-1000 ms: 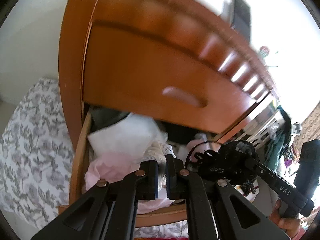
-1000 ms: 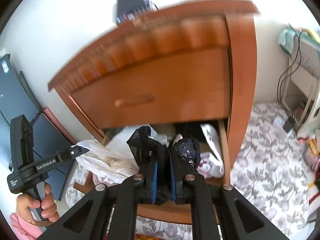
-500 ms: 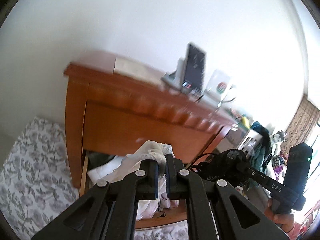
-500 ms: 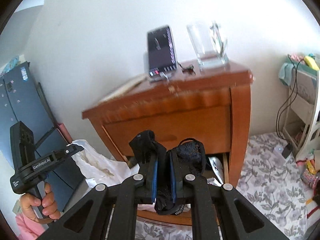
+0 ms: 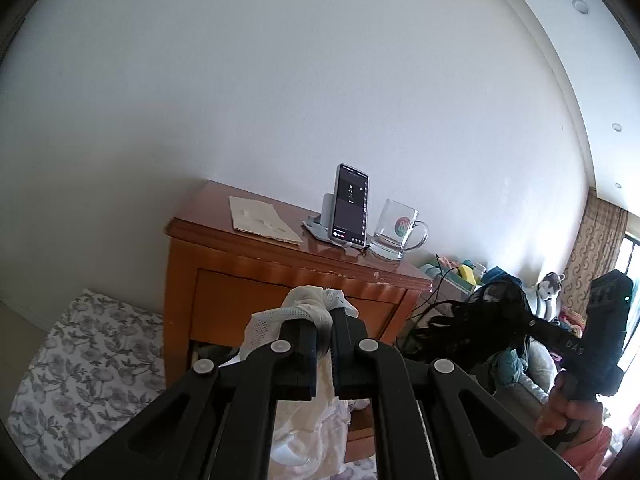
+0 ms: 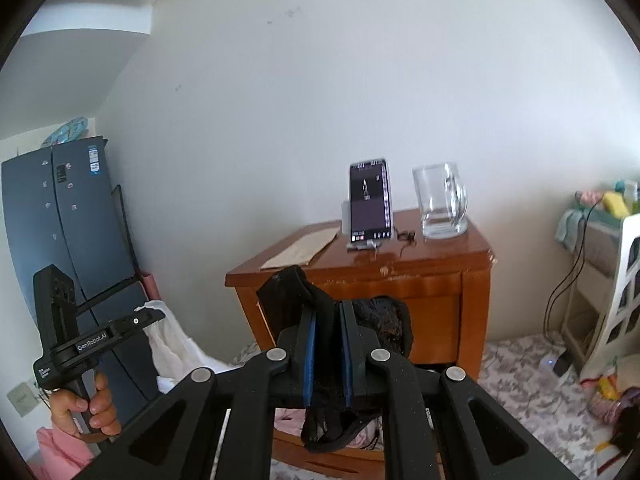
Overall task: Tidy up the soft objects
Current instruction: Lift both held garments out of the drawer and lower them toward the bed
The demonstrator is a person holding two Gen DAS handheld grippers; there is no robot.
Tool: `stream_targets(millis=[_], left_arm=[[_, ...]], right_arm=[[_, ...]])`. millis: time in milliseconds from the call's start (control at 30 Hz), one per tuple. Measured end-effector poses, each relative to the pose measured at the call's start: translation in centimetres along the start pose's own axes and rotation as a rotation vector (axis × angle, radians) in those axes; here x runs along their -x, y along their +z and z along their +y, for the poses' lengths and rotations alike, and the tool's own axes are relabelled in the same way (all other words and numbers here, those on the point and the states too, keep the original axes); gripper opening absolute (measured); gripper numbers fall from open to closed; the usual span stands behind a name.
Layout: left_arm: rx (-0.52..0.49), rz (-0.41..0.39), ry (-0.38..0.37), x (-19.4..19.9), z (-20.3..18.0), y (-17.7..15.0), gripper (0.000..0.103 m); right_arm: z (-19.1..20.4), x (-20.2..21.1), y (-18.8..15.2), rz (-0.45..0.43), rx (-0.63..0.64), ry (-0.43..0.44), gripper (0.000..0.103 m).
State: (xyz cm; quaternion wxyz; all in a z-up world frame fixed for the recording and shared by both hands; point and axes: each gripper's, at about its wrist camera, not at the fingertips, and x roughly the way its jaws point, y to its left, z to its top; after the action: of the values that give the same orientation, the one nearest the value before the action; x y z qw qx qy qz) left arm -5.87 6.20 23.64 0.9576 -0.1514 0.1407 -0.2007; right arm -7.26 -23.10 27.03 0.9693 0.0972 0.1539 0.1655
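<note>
We hold two limp garments clear of the nightstand (image 6: pixel 420 264).
Left gripper (image 5: pixel 323 334) pinches the white mesh cloth (image 5: pixel 316 304); right gripper (image 6: pixel 327 322) clamps the black lace garment (image 6: pixel 384 320), sagging below the jaws.

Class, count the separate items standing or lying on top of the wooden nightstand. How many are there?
3. A sheet of paper lies at one end, a phone stands propped on a stand in the middle, and a glass mug stands at the other end. Small bits beside the phone's base are unclear.

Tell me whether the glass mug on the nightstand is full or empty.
Empty: the glass mug stands upright and the wall shows clearly through it.
</note>
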Motion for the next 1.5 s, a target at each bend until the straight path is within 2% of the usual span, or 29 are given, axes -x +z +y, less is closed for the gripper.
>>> stream_targets(millis=[167, 333, 600, 833, 1000, 1167, 1367, 1500], left_arm=[[0.003, 0.021, 0.005, 1.5, 0.1, -1.6, 0.005], [0.039, 0.095, 0.005, 0.9, 0.9, -4.1, 0.005], [0.085, 0.313, 0.001, -3.1, 1.7, -9.7, 0.005], [0.087, 0.505, 0.079, -6.8, 2.4, -15.1, 0.005], [0.103, 0.631, 0.123, -8.8, 3.2, -18.8, 0.005], [0.105, 0.704, 0.131, -10.4, 3.5, -20.9, 0.005], [0.137, 0.814, 0.168, -12.5, 4.7, -24.8, 0.005], [0.152, 0.859, 0.190, -13.3, 5.3, -26.1, 0.005]], right_arm=[[0.3, 1.4, -1.7, 0.002, 0.024, -0.011, 0.011], [-0.8, 0.6, -5.0, 0.104, -0.039, 0.011, 0.012], [-2.1, -3.4, -12.5, 0.339, -0.119, -0.015, 0.013], [-3.3, -7.1, -18.2, 0.521, -0.126, -0.069, 0.013], [-4.0, -8.3, -21.2, 0.591, -0.164, -0.084, 0.014], [-3.7, -9.8, -22.9, 0.651, -0.135, -0.101, 0.015], [-4.5, -11.7, -26.7, 0.765, -0.148, -0.132, 0.015], [-4.7, -12.3, -27.6, 0.792, -0.153, -0.136, 0.015]])
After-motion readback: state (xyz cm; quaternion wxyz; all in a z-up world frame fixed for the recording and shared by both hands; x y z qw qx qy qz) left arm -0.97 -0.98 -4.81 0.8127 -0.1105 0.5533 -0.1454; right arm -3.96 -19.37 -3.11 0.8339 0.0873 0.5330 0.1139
